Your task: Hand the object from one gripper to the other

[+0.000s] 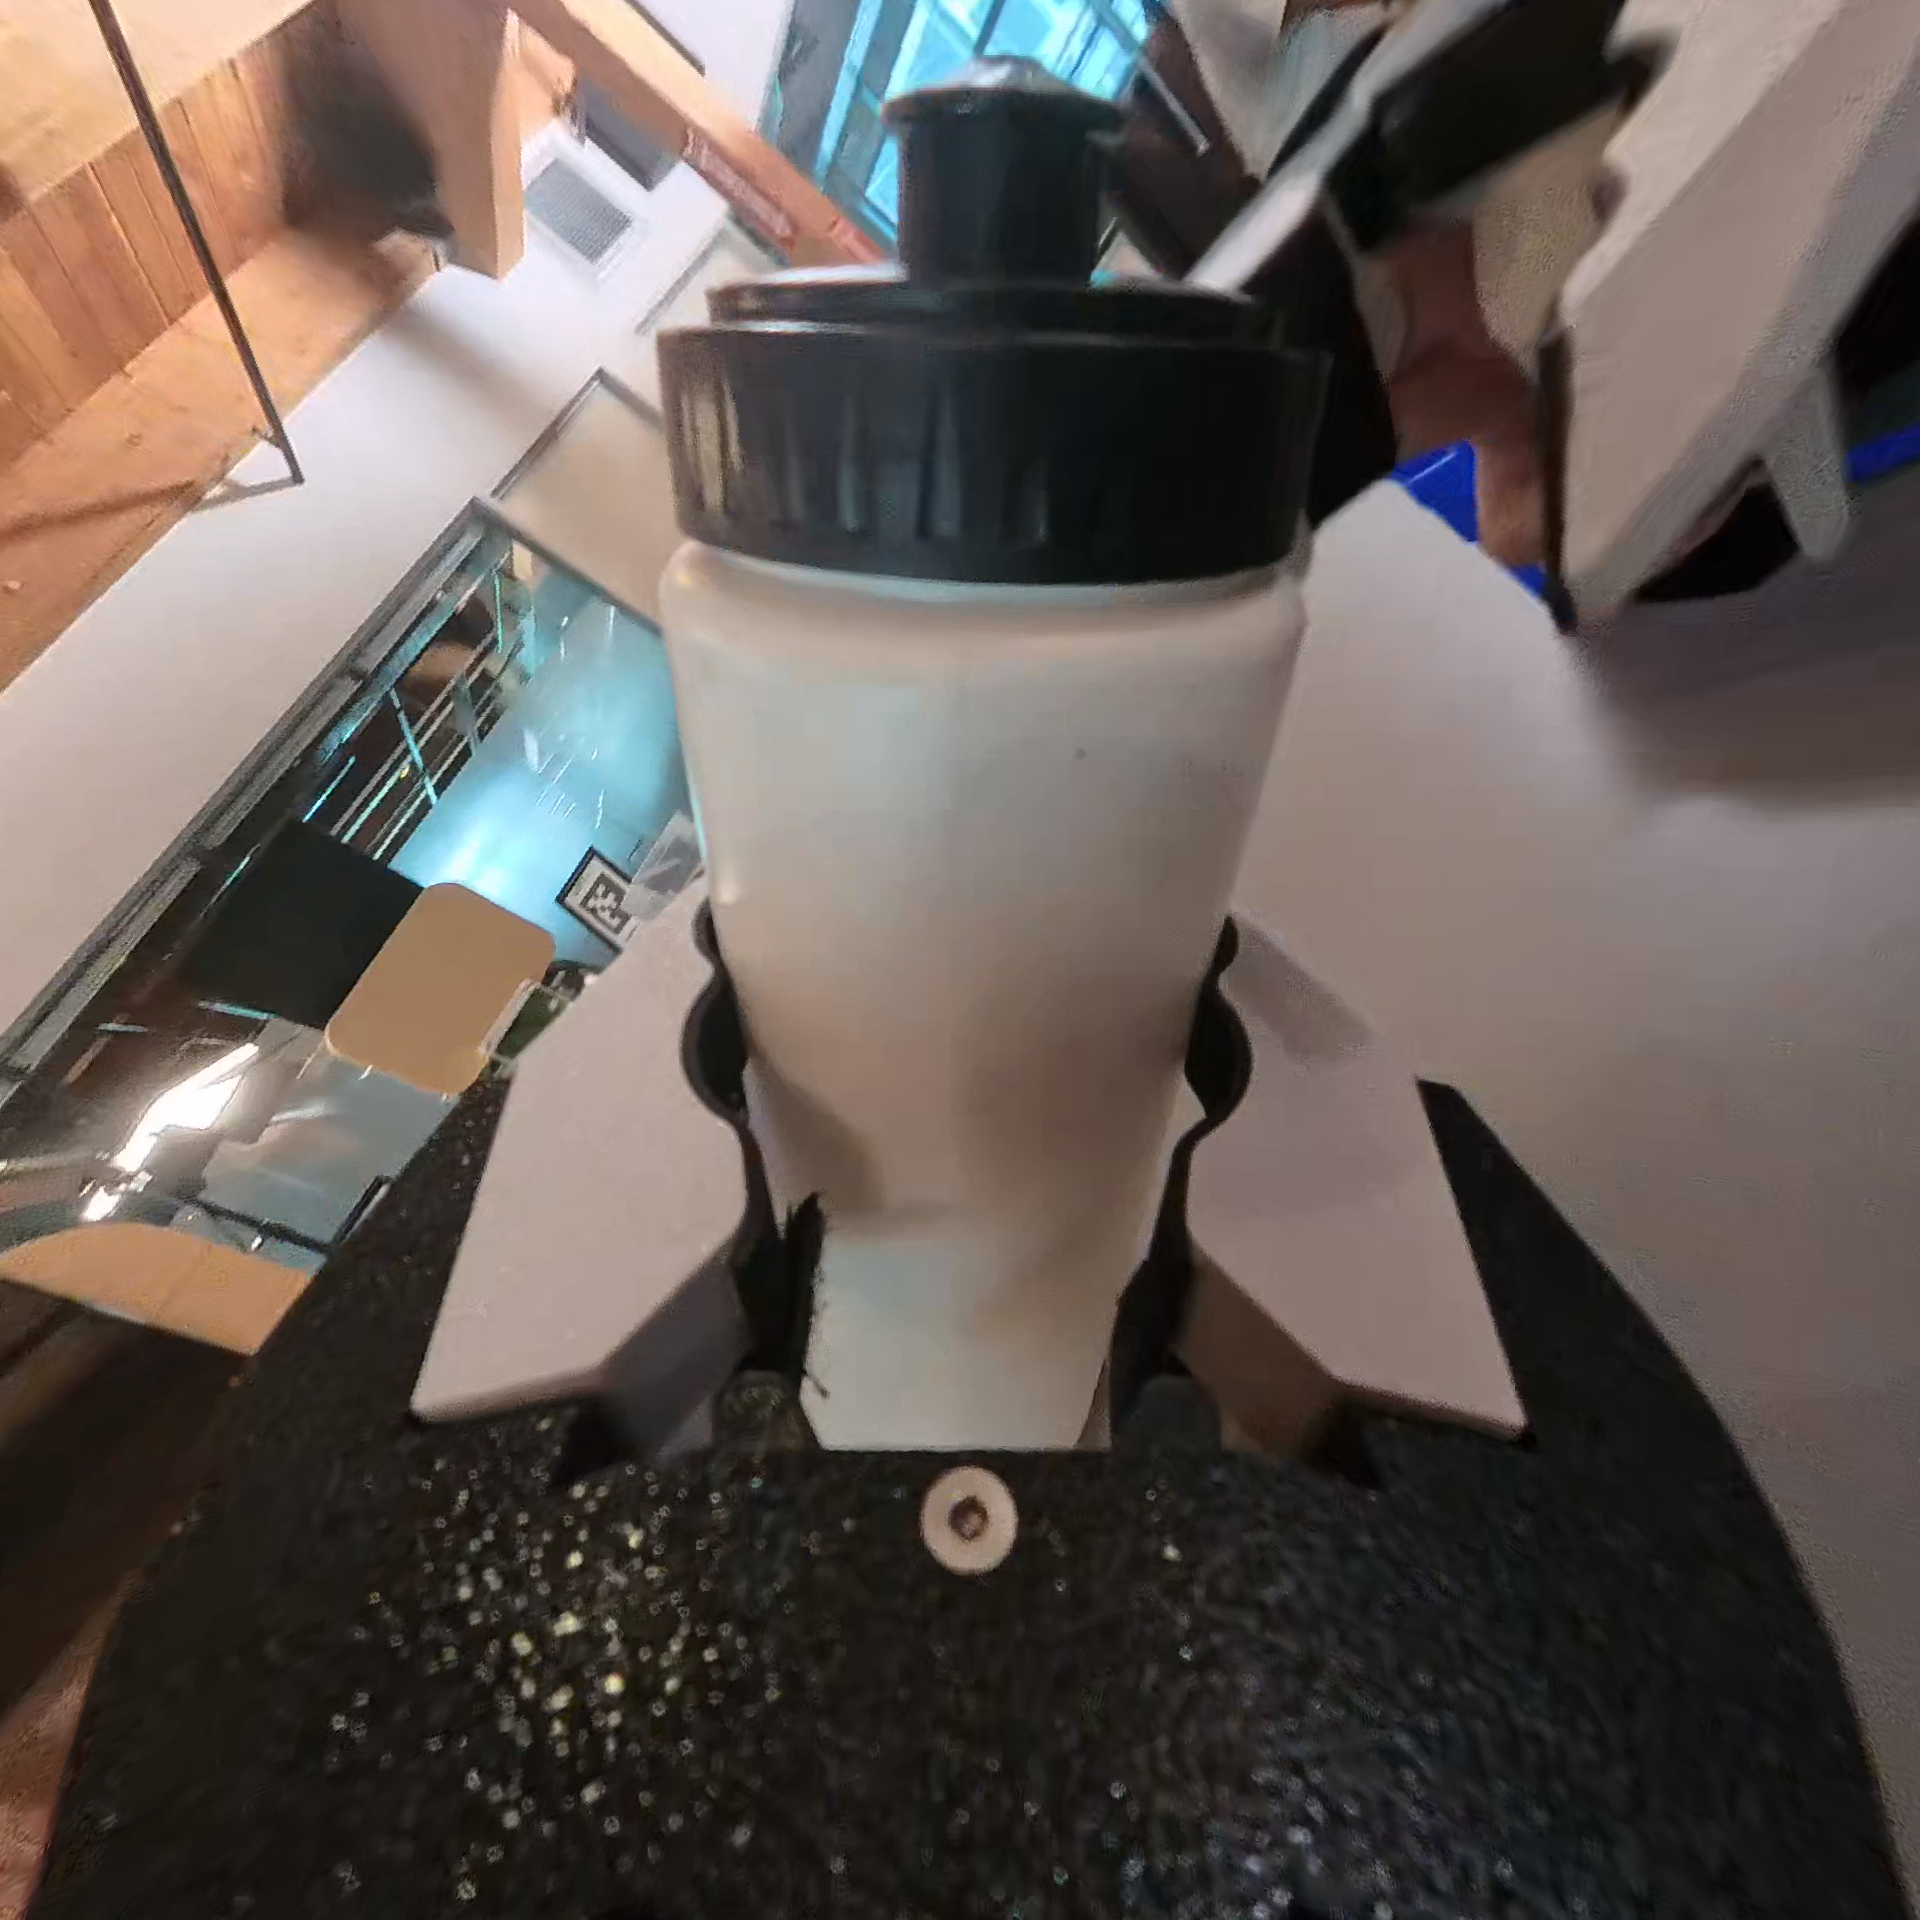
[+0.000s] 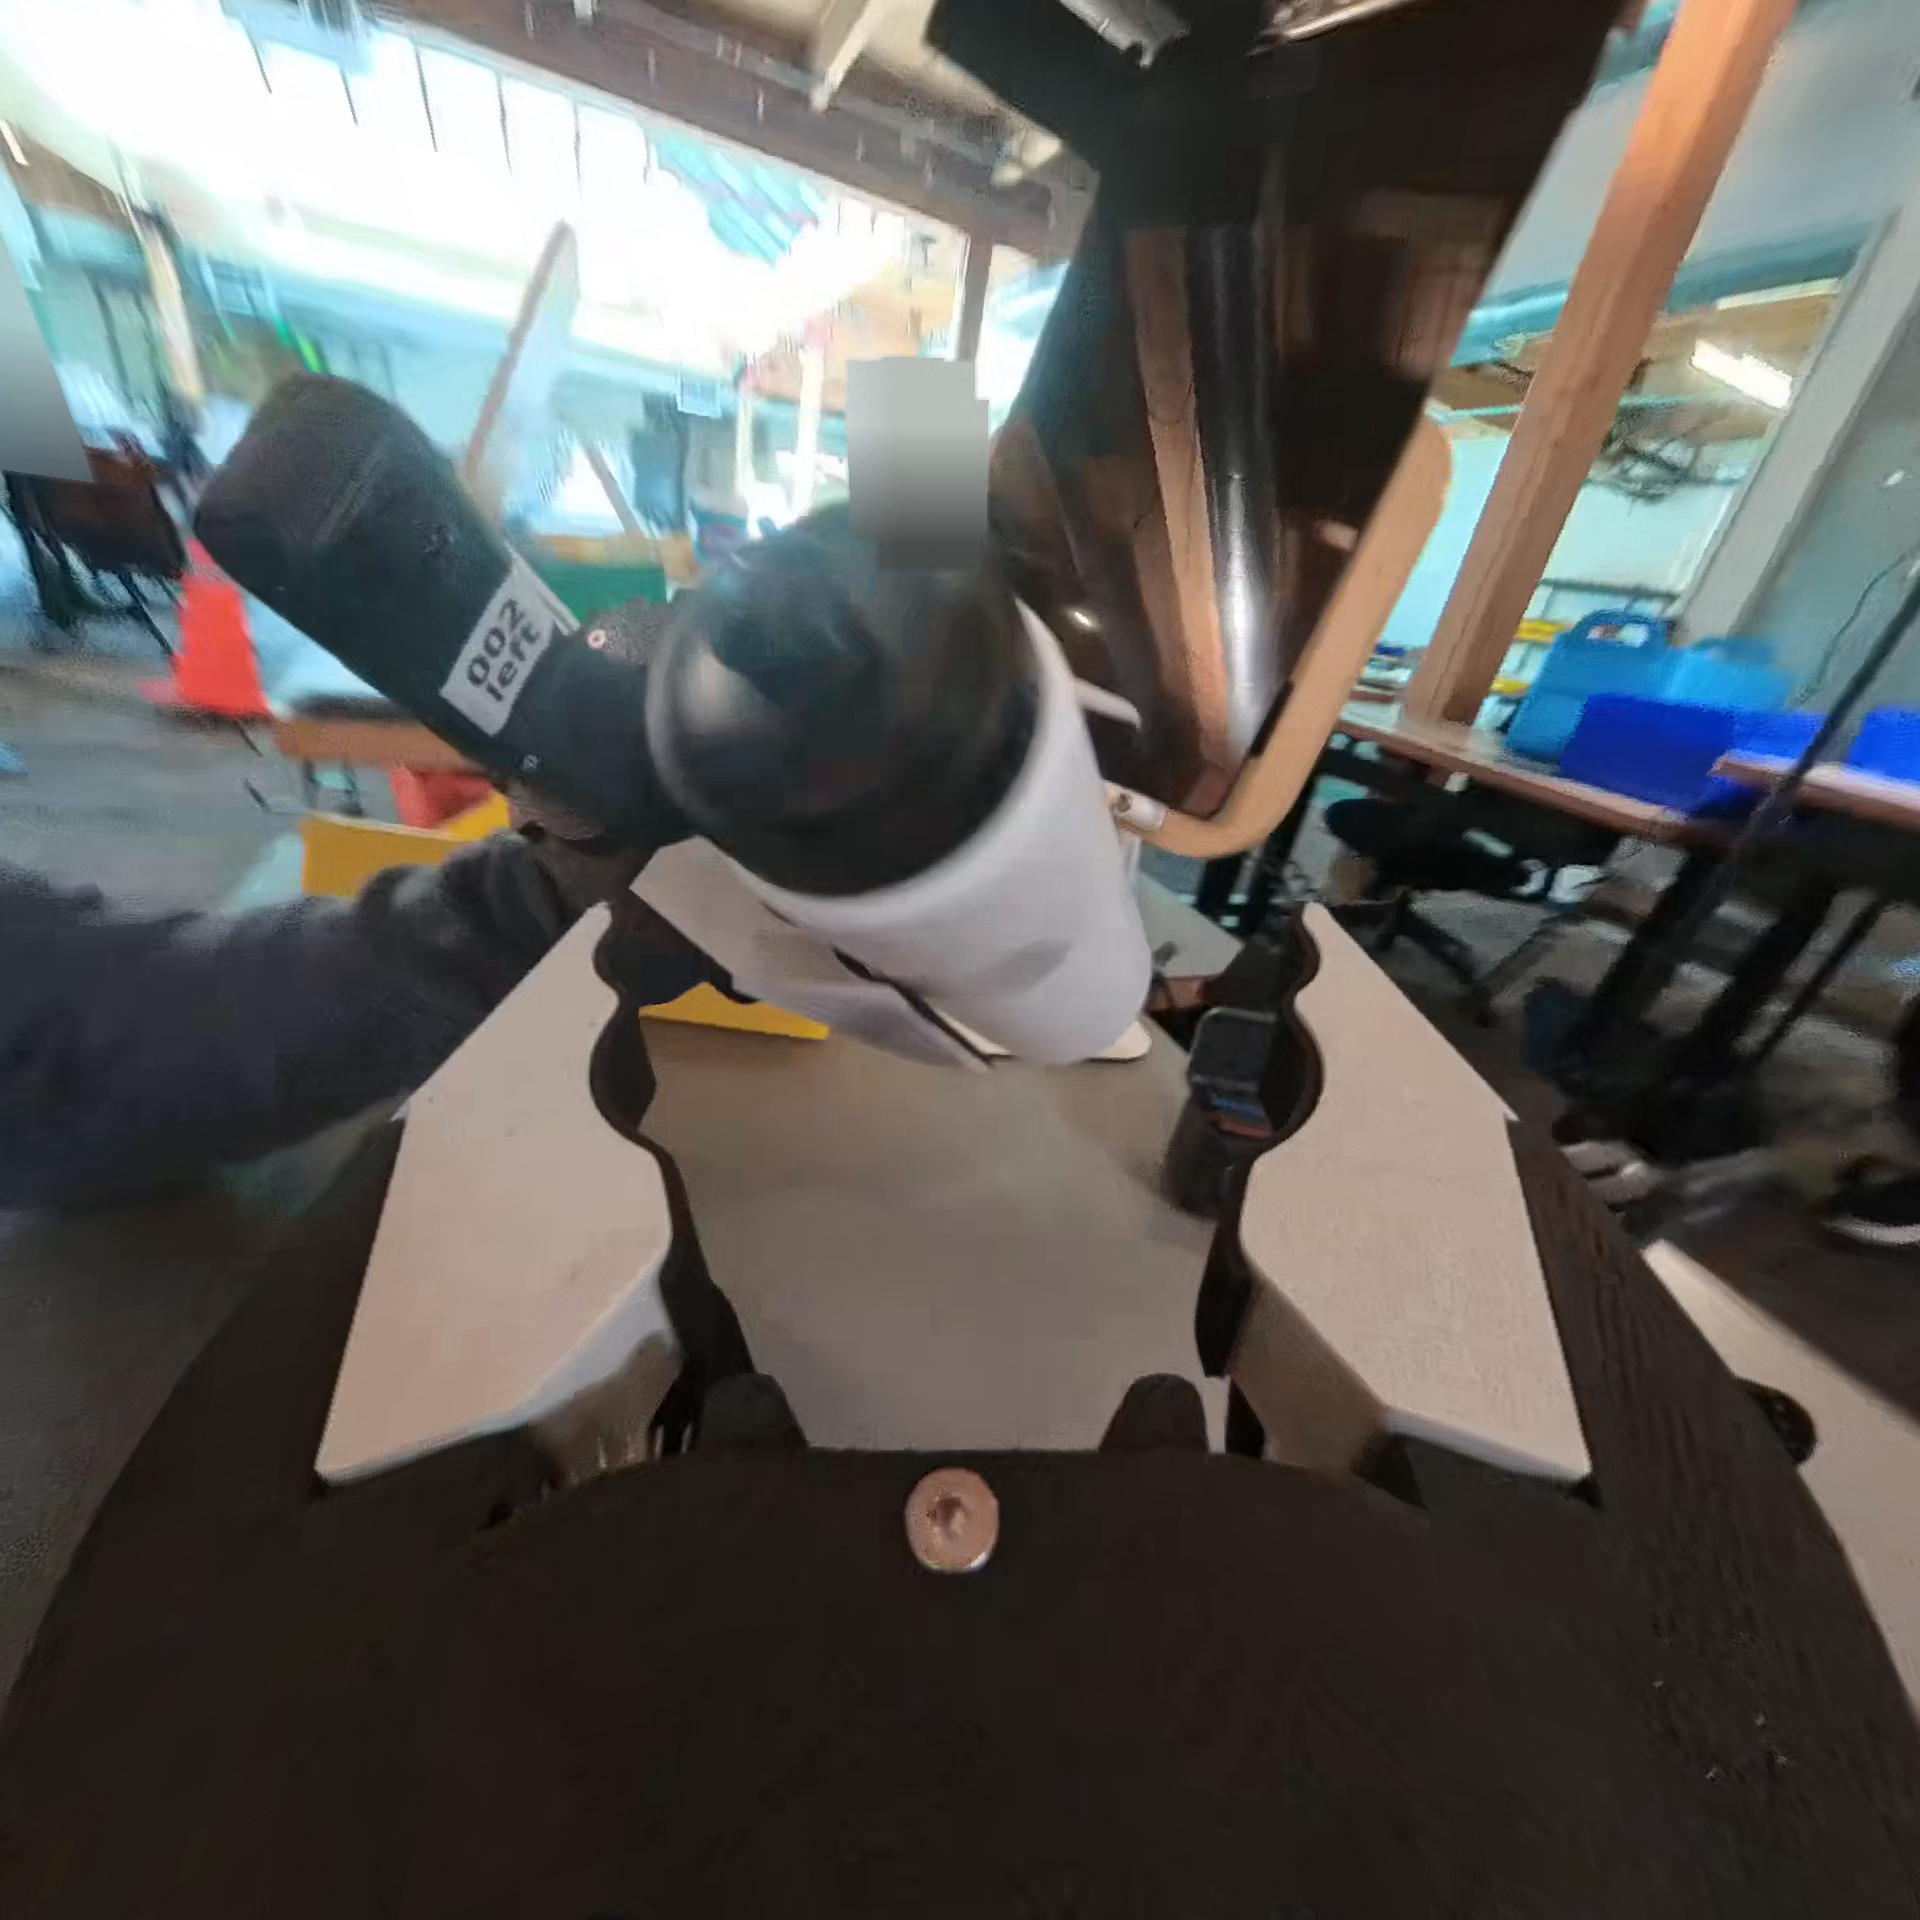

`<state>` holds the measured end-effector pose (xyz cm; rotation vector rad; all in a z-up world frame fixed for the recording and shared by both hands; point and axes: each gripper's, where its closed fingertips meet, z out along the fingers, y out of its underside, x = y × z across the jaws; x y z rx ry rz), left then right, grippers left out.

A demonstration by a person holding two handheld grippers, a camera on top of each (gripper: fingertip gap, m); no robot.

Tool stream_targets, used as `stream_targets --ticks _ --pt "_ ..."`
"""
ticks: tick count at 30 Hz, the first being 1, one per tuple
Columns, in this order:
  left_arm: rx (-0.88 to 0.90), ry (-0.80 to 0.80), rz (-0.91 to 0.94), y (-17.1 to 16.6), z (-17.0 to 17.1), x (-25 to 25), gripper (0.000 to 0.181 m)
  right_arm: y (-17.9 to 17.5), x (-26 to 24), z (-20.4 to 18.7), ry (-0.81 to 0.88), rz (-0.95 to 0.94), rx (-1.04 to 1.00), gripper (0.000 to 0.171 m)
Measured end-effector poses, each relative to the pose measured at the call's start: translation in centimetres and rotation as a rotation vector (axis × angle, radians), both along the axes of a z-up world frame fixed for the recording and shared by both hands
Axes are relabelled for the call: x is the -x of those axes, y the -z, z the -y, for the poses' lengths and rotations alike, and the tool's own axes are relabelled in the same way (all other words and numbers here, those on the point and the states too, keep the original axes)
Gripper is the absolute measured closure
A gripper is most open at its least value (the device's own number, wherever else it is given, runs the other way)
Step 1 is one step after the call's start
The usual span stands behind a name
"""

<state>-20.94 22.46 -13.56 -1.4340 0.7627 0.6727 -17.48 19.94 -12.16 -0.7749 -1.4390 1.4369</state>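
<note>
Bottle [image 1: 977, 831]: white plastic, black cap [image 1: 987, 447] with spout at 12 o'clock in the left wrist view; clamped by the lower body in the left gripper [image 1: 966, 1039], held in the air. Right gripper [image 2: 951, 1049]: jaws spread wide, nothing held, bottle just beyond its tips at 12 o'clock. Judged light, smooth, somewhat squeezable; best taken on the bare upper body below the cap.
</note>
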Motion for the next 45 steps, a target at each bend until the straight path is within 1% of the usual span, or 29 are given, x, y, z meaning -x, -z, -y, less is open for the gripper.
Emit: stream_targets --ticks 2,5,6,7,8,10,12,13,14,17,20,24,25,27,28,34,41,45 --pt "0.021 -0.025 0.004 0.4 -0.3 0.2 0.095 -0.7 0.8 1.3 0.037 -0.009 -0.126 0.058" --pt "0.018 -0.043 -0.036 0.5 -0.5 -0.1 0.095 -0.7 2.2 1.4 0.120 0.012 -0.248 0.069" --pt "0.016 -0.035 -0.045 0.4 -0.7 -0.5 0.095 -0.6 2.4 1.3 0.142 0.014 -0.275 0.080" --pt "0.008 -0.044 -0.040 0.3 -0.7 -0.6 0.095 -0.7 2.4 1.5 0.140 -0.011 -0.288 0.086" --pt "0.002 -0.034 -0.029 0.1 -0.7 -0.8 0.095 -1.0 2.3 1.6 0.134 -0.037 -0.276 0.086" --pt "0.001 0.002 0.021 -0.1 -0.6 -1.0 0.095 -1.4 2.1 1.6 0.106 -0.046 -0.216 0.087" --pt "-0.006 0.043 0.086 -0.3 -0.7 -1.3 0.094 -1.9 2.0 1.2 0.072 -0.056 -0.112 0.087" --pt "0.002 0.034 0.096 -0.2 -0.9 -1.1 0.094 -2.0 2.1 0.6 0.071 -0.062 -0.054 0.087" --pt "0.012 0.006 0.093 0.0 -1.1 -0.6 0.083 -2.2 2.0 -0.1 0.074 -0.069 -0.005 0.087" --pt "0.075 -0.061 0.120 1.2 -1.6 1.1 0.063 -2.5 1.4 -2.5 0.062 -0.084 0.151 0.087" --pt "0.115 -0.083 0.171 2.1 -2.0 2.1 0.055 -3.2 0.5 -4.4 0.031 -0.114 0.303 0.087" --pt "0.152 -0.111 0.163 3.3 -2.4 2.9 0.058 -4.3 -0.8 -5.9 -0.030 -0.160 0.458 0.087" --pt "0.151 -0.111 0.160 3.4 -2.6 2.9 0.062 -4.5 -1.0 -6.0 -0.051 -0.167 0.484 0.086" --pt "0.115 -0.119 0.144 3.1 -2.7 2.8 0.079 -4.7 -1.3 -6.0 -0.083 -0.173 0.524 0.087" --pt "0.102 -0.110 0.136 3.0 -2.7 2.6 0.082 -4.7 -1.3 -6.1 -0.090 -0.173 0.535 0.086" --pt "0.086 -0.116 0.109 2.6 -2.6 2.4 0.084 -4.7 -1.6 -6.1 -0.103 -0.156 0.531 0.086" --pt "0.062 -0.097 0.114 1.9 -2.4 1.9 0.086 -5.4 -2.1 -5.7 -0.088 -0.155 0.497 0.086" --pt "0.057 -0.023 0.168 1.1 -1.7 1.1 0.086 -5.8 -1.9 -6.1 -0.097 -0.124 0.598 0.086"
